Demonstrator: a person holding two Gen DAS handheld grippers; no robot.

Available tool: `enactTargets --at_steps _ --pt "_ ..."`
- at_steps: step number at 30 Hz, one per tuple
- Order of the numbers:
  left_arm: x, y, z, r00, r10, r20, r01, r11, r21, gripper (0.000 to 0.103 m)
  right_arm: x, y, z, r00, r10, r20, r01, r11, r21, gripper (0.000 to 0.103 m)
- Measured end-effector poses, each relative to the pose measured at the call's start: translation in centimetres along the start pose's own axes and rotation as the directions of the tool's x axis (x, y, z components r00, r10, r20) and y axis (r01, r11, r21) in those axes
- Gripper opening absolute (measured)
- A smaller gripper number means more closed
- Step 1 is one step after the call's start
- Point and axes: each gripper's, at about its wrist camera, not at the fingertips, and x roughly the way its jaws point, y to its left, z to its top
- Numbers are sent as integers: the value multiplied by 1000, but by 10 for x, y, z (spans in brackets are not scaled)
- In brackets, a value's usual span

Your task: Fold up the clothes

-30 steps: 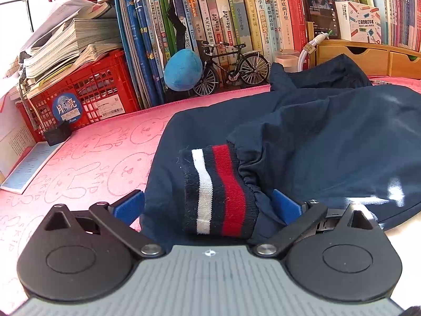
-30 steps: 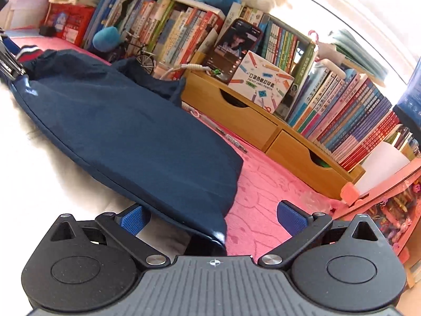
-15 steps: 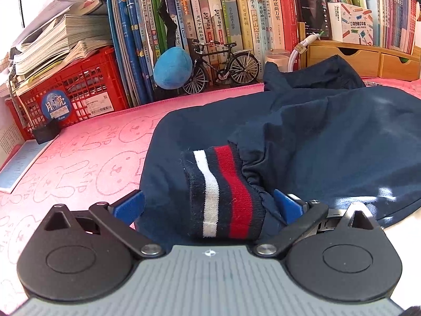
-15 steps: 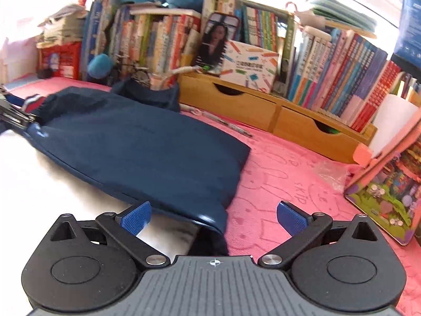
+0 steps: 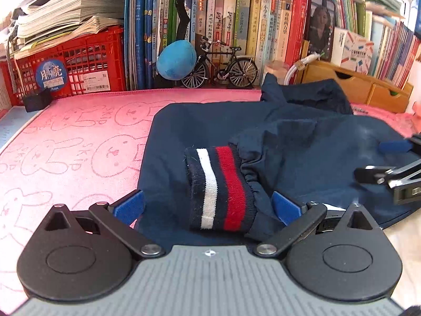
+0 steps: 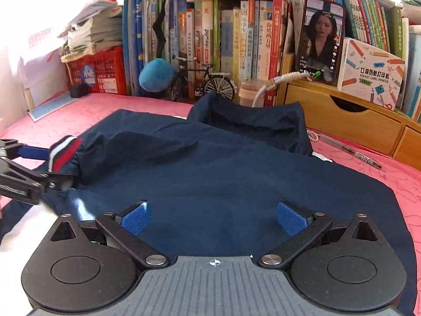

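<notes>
A navy garment (image 5: 302,142) (image 6: 236,173) lies spread on the pink rabbit-print mat (image 5: 79,137). Its sleeve ends in a cuff (image 5: 223,187) striped white and red. In the left wrist view the cuff lies between the wide-apart blue pads of my left gripper (image 5: 208,205), which is open. My right gripper (image 6: 213,218) hovers open over the garment's flat front part, with nothing between its pads. Each gripper shows in the other's view: the right gripper (image 5: 389,168) at the right edge, and the left gripper (image 6: 23,163) beside the cuff (image 6: 61,155).
Books line the back wall (image 5: 236,26). A red crate (image 5: 73,63) with stacked papers stands back left. A blue plush (image 5: 176,60) and a model bicycle (image 5: 223,65) sit by the books. Wooden drawers (image 6: 342,115), a phone (image 6: 319,39) and a pen (image 6: 350,152) are at the right.
My right gripper has swung left from the garment's right hem to over its middle, and now faces the bookshelf. The left gripper stays open around the cuff and has barely shifted.
</notes>
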Motion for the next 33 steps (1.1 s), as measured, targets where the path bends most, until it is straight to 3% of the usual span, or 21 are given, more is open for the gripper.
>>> enactTargets --at_steps 3,5,7,10,12,15,18,21,24,27,30,31,33 --pt "-14 13 8 995 -84 59 89 992 -85 103 12 1 -7 1000 -29 -3 29 999 -16 103" --pt "-19 8 12 993 -47 109 56 995 -87 103 14 -1 -11 1000 -20 9 20 1000 5 103" --pt "-17 -7 12 989 -37 143 41 999 -25 103 14 -1 -10 1000 -2 27 1 1000 22 103" --pt "6 -43 9 993 -2 121 -14 990 137 103 11 1 -2 994 77 79 -81 996 49 103" --pt "28 -57 8 990 95 101 -113 976 188 103 18 6 7 995 61 76 -65 997 43 103" --pt "55 -50 6 982 187 12 -186 969 160 103 33 9 18 999 21 46 -22 1000 21 103" --pt "60 -26 6 989 143 -34 -141 989 49 103 42 -9 14 1000 -17 25 16 999 35 103" --pt "60 -25 5 988 148 -35 -146 988 50 103 38 -38 7 993 -110 35 108 993 54 103" --pt "60 -29 6 987 157 -32 -155 986 67 103 32 -86 -3 967 -253 11 250 960 129 103" --pt "61 -28 7 989 143 -37 -141 988 59 103 29 -150 -18 949 -316 -25 308 899 312 103" --pt "62 -30 7 988 149 -35 -146 987 66 103 25 -189 -28 881 -452 -140 467 782 413 103" --pt "62 -30 7 988 149 -35 -146 987 64 103 18 -196 -32 880 -454 -142 466 763 448 103" --pt "62 -29 7 989 147 -37 -144 988 60 103 3 -192 -39 909 -408 -85 396 785 476 103"
